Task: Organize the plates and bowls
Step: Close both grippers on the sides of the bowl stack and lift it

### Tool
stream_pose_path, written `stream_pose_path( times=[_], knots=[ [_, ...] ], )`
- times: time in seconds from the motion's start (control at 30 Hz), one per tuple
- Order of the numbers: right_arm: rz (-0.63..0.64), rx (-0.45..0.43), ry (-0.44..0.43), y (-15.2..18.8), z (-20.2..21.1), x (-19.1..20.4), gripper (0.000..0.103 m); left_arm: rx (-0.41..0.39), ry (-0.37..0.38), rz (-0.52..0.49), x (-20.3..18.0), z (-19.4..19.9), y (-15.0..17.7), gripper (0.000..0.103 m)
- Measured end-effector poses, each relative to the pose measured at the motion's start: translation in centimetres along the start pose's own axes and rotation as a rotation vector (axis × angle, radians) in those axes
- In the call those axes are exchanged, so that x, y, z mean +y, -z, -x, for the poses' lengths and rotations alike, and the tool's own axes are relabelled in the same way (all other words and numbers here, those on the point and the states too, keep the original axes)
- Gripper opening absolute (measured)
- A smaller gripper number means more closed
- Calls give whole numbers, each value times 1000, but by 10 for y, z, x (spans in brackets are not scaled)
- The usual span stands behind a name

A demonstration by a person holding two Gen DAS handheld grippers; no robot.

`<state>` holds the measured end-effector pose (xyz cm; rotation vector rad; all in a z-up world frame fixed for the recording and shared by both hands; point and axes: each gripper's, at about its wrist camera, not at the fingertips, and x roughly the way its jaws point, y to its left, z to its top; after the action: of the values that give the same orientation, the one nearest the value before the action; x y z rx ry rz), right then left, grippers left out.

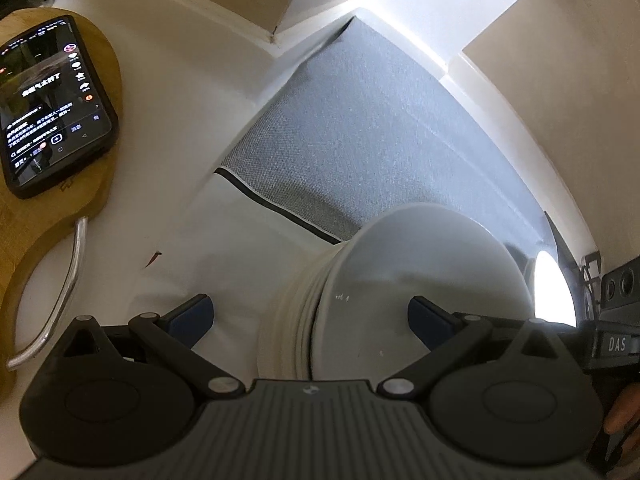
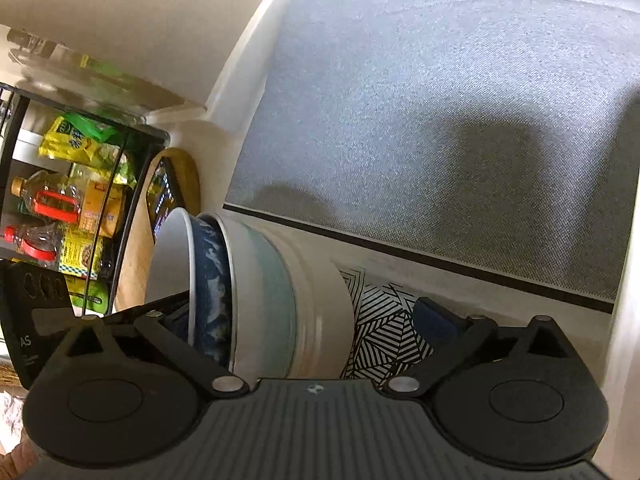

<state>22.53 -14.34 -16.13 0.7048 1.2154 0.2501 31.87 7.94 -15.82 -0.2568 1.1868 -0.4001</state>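
Note:
A stack of nested bowls lies between both grippers. In the left wrist view the white top bowl point(image 1: 420, 280) and cream outer bowls point(image 1: 288, 320) sit between the open fingers of my left gripper point(image 1: 310, 314). In the right wrist view the stack shows a white inner bowl point(image 2: 170, 260), a blue-and-white bowl point(image 2: 212, 280), a pale green bowl point(image 2: 264, 304) and a cream outer bowl point(image 2: 320, 304). My right gripper point(image 2: 304, 320) is open around the stack; its left finger is partly hidden behind the bowls.
A grey cloth mat point(image 1: 360, 132) with a dark border covers the shelf floor; it also shows in the right wrist view point(image 2: 440, 120). A phone point(image 1: 52, 104) rests on a wooden board point(image 1: 100, 184) to the left. A rack with bottles and packets point(image 2: 68, 208) stands at left. A black-and-white patterned surface point(image 2: 384, 320) lies below the stack.

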Motion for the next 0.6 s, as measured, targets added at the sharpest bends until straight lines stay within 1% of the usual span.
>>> stream_pose_path(
  times=[0.03,0.1,0.13,0.2,0.23,0.27,0.3,0.33,0.4,0.47,0.53,0.6],
  knots=[
    [0,-7,-6,1,2,-2,103,4,-7,0,-1,0,-1,101],
    [6,-22,-16,2,3,-3,103,1,22,0,-1,4,-1,89],
    [17,-27,-17,3,3,-2,103,6,67,14,0,6,0,78],
    [80,-27,1,6,1,6,103,-2,59,25,-2,7,0,77],
    [121,-30,14,10,0,10,94,-13,61,22,-2,7,2,77],
    [140,-30,-12,12,-1,12,84,-17,62,19,-4,7,3,76],
    [114,-5,-63,13,-4,11,87,-22,59,10,-5,7,3,76],
    [96,-15,-58,15,-5,10,87,-27,57,0,-6,7,3,75],
    [112,-40,-50,16,-5,12,85,-41,64,-2,-5,9,5,74],
    [103,-63,-50,18,-3,10,79,-55,75,-1,-3,10,6,71],
    [91,-88,-35,19,0,6,68,-70,82,-13,-4,12,7,69],
    [96,-109,-32,18,2,2,67,-85,83,-36,-6,13,9,67]
  ],
)
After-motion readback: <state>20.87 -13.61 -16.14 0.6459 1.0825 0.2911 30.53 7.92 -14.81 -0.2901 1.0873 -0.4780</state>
